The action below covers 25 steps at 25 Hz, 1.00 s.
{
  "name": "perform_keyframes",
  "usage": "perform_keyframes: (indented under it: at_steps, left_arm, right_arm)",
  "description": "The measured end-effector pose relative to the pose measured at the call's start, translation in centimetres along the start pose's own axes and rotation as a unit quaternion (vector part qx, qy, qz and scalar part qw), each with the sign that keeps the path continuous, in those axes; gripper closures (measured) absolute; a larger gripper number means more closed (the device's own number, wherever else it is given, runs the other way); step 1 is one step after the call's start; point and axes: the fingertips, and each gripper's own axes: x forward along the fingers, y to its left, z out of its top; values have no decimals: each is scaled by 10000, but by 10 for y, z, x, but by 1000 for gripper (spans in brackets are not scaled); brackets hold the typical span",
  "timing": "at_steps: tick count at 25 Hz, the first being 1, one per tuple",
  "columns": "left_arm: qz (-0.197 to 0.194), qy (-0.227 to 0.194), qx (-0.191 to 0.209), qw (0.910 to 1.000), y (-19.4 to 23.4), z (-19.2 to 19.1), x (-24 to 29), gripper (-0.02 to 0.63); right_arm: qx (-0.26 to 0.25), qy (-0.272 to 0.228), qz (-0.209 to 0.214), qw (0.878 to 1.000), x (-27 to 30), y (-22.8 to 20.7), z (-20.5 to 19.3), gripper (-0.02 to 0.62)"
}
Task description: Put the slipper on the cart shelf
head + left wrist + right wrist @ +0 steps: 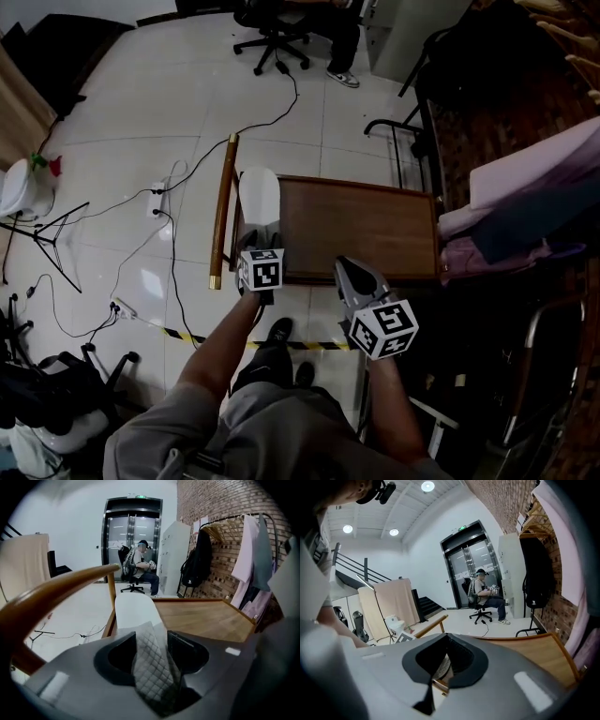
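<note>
DESK: What are the left fingers doing?

PHOTOGRAPHER: The left gripper [151,644] has its dark fingers [185,651] spread wide. The grey quilted band of a white, flat-soled slipper [133,611] stands between them, not squeezed.

DESK: And where does the slipper sit?

PHOTOGRAPHER: It lies lengthwise along the left edge of the brown wooden cart shelf [366,225], toe pointing away from the person. It is just beside the cart's curved wooden handle bar [223,211].

DESK: The other hand?

PHOTOGRAPHER: The right gripper [347,269] hovers at the shelf's near edge, apart from the slipper. Its fingers [461,658] are pressed together with nothing between them.

DESK: Surroundings?

PHOTOGRAPHER: A pale tiled floor [122,169] crossed by black cables [172,253] spreads to the left of the cart. A strip of yellow-and-black tape [187,335] runs across the tiles below the shelf's near edge. Pink garments [525,187] hang at the right against a brick wall [211,508]. In the distance, a seated person [140,559] occupies a black office chair [277,37].
</note>
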Motion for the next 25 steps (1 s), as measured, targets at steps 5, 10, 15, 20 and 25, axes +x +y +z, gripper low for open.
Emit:
perform_keyframes:
  at_steps: [5,10,15,20,25]
  left_arm:
    - [295,175,311,9989,8,-10,7,495]
    - [162,146,391,9990,4,-6,2,550]
    - [-174,-83,555,9983,-16,8,-17,578]
    - [-775,-367,865,9926,-57,25,-39,581]
    - [-1561,-691,1230,9776,-112,42,-81,581]
  right_arm:
    - [-36,54,-266,9996,-5,-8,-2,595]
    - [41,15,-468,9989,-12,-11,0,595]
    - [147,-74,-703,9974,-25,-13,0,595]
    - [291,-225,-1053,9938,-47,-21,-1,595]
    - [403,-532,-1549,9857,-83,-34,4,595]
